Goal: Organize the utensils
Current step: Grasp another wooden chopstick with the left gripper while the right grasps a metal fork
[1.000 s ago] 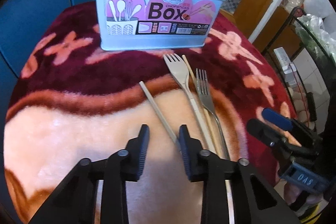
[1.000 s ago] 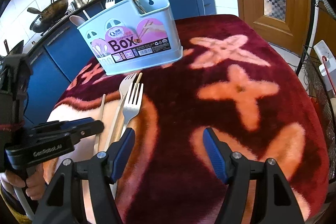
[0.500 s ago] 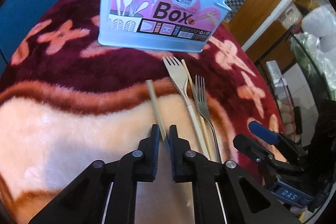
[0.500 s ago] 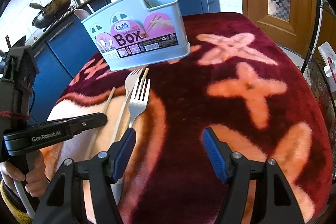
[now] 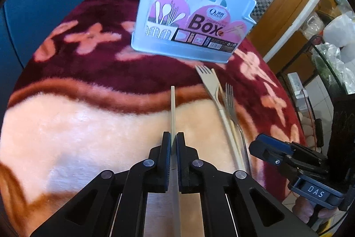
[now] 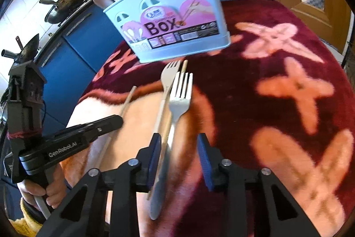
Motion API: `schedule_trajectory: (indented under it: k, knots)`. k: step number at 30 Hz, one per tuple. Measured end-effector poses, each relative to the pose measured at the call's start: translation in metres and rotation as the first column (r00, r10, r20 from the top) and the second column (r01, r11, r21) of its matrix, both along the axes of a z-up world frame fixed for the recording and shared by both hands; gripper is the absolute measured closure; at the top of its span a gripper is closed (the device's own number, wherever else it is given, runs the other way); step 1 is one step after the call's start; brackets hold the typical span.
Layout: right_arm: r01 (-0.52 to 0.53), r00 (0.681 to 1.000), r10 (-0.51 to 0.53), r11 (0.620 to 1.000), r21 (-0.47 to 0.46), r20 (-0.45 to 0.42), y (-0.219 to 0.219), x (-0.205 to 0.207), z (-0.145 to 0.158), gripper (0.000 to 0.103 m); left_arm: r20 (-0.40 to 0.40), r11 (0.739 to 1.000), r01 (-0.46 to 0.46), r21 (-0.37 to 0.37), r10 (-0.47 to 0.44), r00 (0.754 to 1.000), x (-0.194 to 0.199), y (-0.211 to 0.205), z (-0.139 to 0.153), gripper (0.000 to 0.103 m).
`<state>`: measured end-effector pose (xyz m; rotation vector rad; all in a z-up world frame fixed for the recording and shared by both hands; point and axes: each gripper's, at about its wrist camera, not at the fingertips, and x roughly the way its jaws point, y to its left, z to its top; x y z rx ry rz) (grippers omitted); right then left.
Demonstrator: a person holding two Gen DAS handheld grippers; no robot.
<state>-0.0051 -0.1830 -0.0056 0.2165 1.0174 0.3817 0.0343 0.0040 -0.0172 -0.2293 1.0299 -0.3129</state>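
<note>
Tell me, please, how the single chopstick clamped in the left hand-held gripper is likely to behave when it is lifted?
The chopstick looks thin and straight, so probably stiff and light. The left hand-held gripper grips it partway along, so the long front end may dip or pivot. Its smooth, narrow shaft could slip between the pads.

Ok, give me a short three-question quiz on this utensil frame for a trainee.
1. What is the left gripper clamped on?
2. True or false: the metal fork stands inside the blue utensil box.
3. How many forks lie on the blanket? A one, B two, C three.
Key: 1 a single chopstick; 2 false, it lies on the blanket; 3 B.
</note>
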Motion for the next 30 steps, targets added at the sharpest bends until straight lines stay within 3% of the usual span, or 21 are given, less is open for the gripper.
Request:
schedule_trajectory:
  k: [3,8,17,21,26,30]
  knots:
    - [-0.009,1.000,0.009,1.000,-0.021,-0.018,0.004,0.006,-0.003,0.081,-0.004,1.000,0.004,-0.014,-0.004,1.000,0.000,0.003,-0.004,0.098]
    - [-0.029,0.997,0.027,0.999,-0.030,-0.068,0.007,0.021,-0.007,0.090,-0.009,0.999,0.030,-0.012,-0.030,1.000,0.003,0.003,-0.005,0.097]
    - [-0.090,0.983,0.082,0.995,-0.043,-0.166,0.011,0.040,-0.010,0.092,-0.046,0.995,0.096,0.006,-0.095,0.994,0.013,0.001,-0.006,0.096]
    - [-0.095,0.975,0.092,0.996,-0.002,-0.203,0.007,0.046,-0.013,0.093,-0.082,0.993,0.114,-0.005,-0.115,0.990,0.020,0.001,-0.006,0.096]
    - [-0.073,0.979,0.081,0.996,0.050,-0.185,-0.001,0.043,-0.014,0.094,-0.088,0.992,0.127,0.001,-0.127,0.988,0.023,-0.001,-0.005,0.096]
    - [-0.037,0.986,0.051,0.995,0.092,-0.158,-0.006,0.036,-0.011,0.097,-0.093,0.995,0.098,-0.035,-0.101,0.991,0.023,0.005,-0.005,0.099]
